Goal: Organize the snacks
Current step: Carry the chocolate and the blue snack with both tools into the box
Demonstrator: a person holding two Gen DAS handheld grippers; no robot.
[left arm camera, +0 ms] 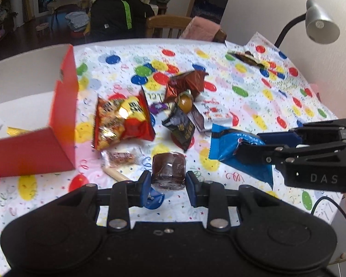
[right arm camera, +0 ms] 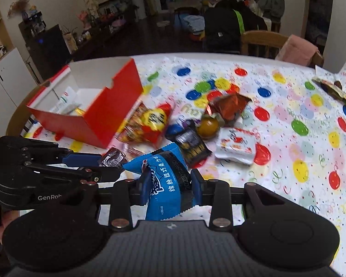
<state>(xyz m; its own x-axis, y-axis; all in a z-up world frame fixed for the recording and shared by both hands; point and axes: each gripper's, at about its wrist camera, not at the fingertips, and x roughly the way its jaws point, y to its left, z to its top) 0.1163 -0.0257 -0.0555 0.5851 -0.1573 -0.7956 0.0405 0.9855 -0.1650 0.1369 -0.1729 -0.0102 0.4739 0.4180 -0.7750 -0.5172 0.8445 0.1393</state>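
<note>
Between the left hand-held gripper's (left arm camera: 166, 182) blue pads sits a wrapped brown cake (left arm camera: 168, 170), clamped by its sides and clear of the table (left arm camera: 253, 97), while the right hand-held gripper (right arm camera: 170, 184) is clamped on a blue packet (right arm camera: 166, 180) by its middle, the foil bunched and hanging out both ways. Both loads are up, and the red box (right arm camera: 103, 120) waits open at the left, with a few wrappers already inside. Now the risks: that slick wrap on the cake could let it slide out if the squeeze eases. The blue packet may twist or catch the box wall as it goes over. The two grippers are close together, and both heading for one box, I'd judge, so a knock between them could shake something loose. Just beside the box lies the chip bag (left arm camera: 124, 122), with the rest of the pile (left arm camera: 186, 106) beyond it, easy to sweep aside with a low pass.
</note>
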